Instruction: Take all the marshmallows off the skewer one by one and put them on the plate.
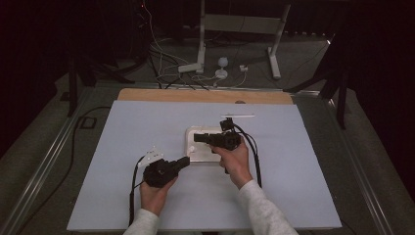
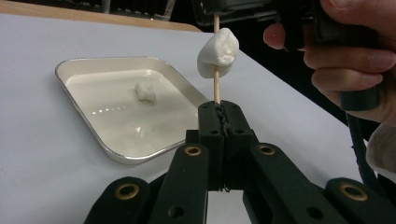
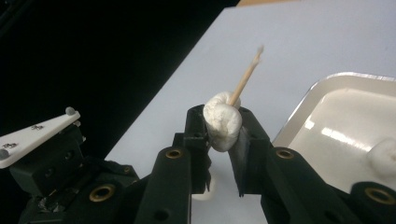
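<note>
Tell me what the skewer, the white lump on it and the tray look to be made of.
Skewer: probably wood or bamboo; pale tan, matt, thin and straight.
White lump: looks like a marshmallow; soft, matt, powdery white, creased and bulging where the right gripper squeezes it.
Tray: likely metal with a glossy white, perhaps enamelled, inside; silvery rim and bright reflections on its floor.

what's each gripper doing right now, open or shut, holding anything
Left gripper: shut on the wooden skewer, near its lower end.
Right gripper: shut on the marshmallow threaded on that skewer.
</note>
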